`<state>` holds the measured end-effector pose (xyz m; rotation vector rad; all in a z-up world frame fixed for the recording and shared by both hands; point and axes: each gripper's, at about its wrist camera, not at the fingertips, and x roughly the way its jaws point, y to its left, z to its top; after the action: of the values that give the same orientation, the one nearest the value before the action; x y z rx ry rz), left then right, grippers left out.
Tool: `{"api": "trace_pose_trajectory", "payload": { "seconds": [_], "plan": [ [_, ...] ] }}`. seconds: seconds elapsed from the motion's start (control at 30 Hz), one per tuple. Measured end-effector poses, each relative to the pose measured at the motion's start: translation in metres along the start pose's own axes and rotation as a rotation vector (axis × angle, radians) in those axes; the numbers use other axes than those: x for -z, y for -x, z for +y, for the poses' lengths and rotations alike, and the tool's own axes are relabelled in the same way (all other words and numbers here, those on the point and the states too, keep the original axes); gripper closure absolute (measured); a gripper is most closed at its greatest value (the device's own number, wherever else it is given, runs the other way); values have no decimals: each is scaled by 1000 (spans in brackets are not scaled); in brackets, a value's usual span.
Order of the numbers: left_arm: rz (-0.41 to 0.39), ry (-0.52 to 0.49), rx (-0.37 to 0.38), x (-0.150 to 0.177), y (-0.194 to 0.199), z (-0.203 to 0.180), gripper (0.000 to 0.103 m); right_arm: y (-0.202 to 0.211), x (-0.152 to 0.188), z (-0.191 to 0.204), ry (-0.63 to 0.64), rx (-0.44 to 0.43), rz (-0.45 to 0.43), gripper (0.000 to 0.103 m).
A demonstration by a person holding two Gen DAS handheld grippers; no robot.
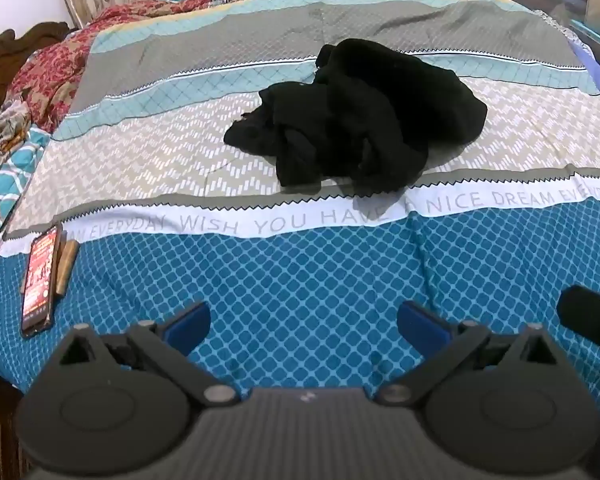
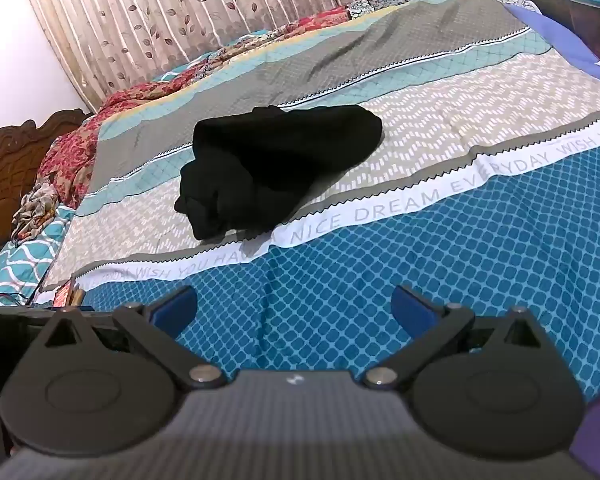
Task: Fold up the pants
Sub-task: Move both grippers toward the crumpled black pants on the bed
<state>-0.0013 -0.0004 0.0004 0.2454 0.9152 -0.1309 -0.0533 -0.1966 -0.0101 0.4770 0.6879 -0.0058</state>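
Hovering nearest the lens: black two-finger left gripper with blue pads (image 1: 304, 322), jaws spread wide, holding nothing. Same deal for the matching right gripper (image 2: 294, 308), wide and empty. Sitting crumpled on the blue-and-grey patterned bedsheet (image 1: 300, 264): black fabric pants (image 1: 360, 120), well apart from both, around 12 o'clock from the left jaws, 11 o'clock from the right. Running roughly 8-to-2 in the right view, though hard to tell in that heap. Neither clearly nearer. Lying at 9 o'clock: red-screened phone (image 1: 40, 280).
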Motion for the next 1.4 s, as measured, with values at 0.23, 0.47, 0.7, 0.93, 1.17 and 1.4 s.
{"api": "trace_pose_trajectory", "payload": {
  "seconds": [0.23, 0.47, 0.7, 0.93, 1.17, 1.4],
  "plan": [
    [71, 2, 31, -1, -11, -7, 0, -3, 2, 0, 5, 10, 4, 0],
    [113, 69, 142, 9, -18, -2, 0, -7, 4, -2, 16, 69, 16, 0],
    [98, 117, 225, 12, -17, 6, 0, -3, 4, 2, 29, 84, 1, 0],
    [67, 157, 252, 20, -1, 14, 0, 9, 7, 8, 38, 118, -22, 0],
    [-23, 186, 223, 32, 22, 27, 0, 21, 11, 15, 57, 127, -92, 0],
    [-86, 202, 242, 34, 35, 38, 0, 18, 13, 17, 44, 115, -74, 0]
  ]
}}
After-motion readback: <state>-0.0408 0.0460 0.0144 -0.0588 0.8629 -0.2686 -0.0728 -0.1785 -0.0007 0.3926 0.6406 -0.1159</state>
